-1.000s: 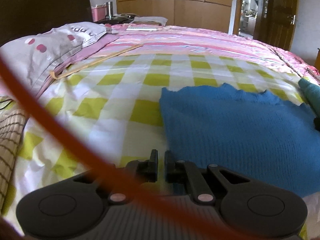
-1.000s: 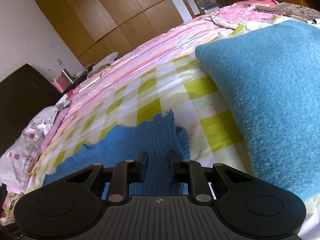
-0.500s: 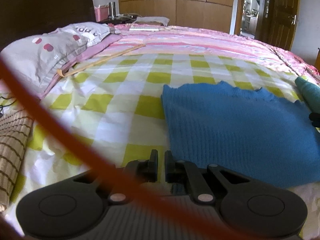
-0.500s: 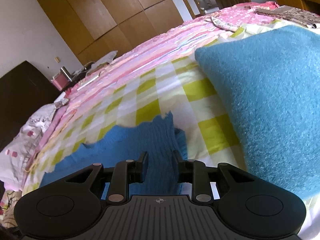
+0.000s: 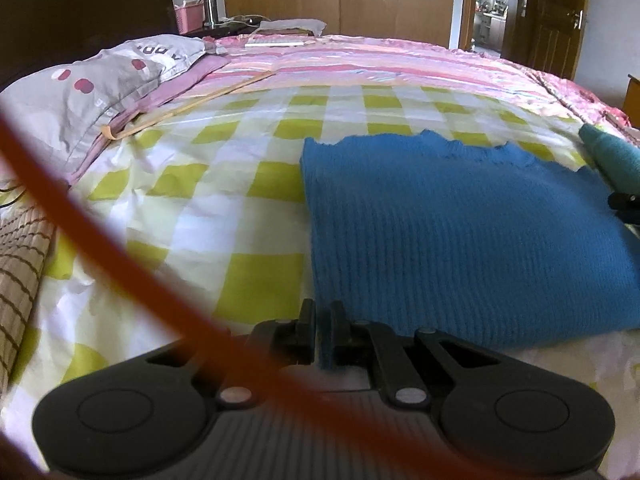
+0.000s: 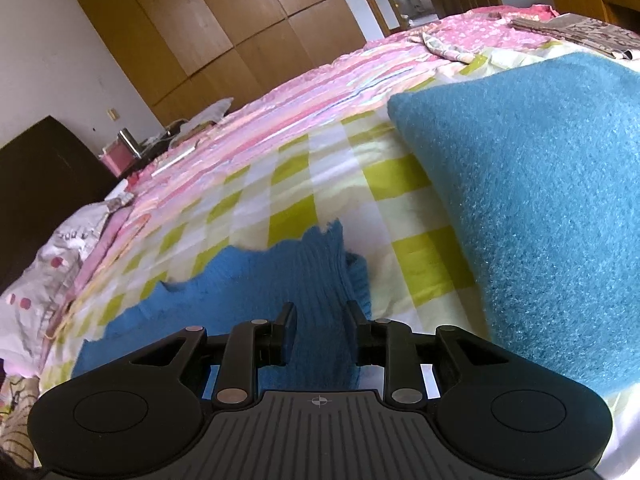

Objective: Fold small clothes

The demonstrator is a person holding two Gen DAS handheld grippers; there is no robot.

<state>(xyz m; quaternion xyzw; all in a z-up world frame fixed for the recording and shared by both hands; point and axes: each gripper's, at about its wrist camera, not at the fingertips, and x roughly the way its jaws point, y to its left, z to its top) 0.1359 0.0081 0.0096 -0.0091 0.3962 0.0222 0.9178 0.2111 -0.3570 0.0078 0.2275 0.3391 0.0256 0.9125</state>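
A blue knitted garment (image 5: 460, 232) lies flat on the yellow-checked sheet (image 5: 248, 208). My left gripper (image 5: 323, 320) is shut on its near left corner, and a strip of blue knit shows between the fingers. In the right wrist view the far right corner of the blue garment (image 6: 280, 280) runs as a raised fold between the fingers of my right gripper (image 6: 320, 320). Those jaws stand apart and the fold lies loosely between them.
A thick teal fuzzy blanket (image 6: 540, 200) lies close on the right of the garment, also in the left view as the teal blanket (image 5: 612, 156). A grey dotted pillow (image 5: 100, 88) and a brown striped cloth (image 5: 20, 264) are at the left. An orange cable (image 5: 100, 240) crosses the left view.
My left gripper has drawn back toward the near edge with the corner in it, so the garment's near edge now shows. The right jaws have widened around the fold.
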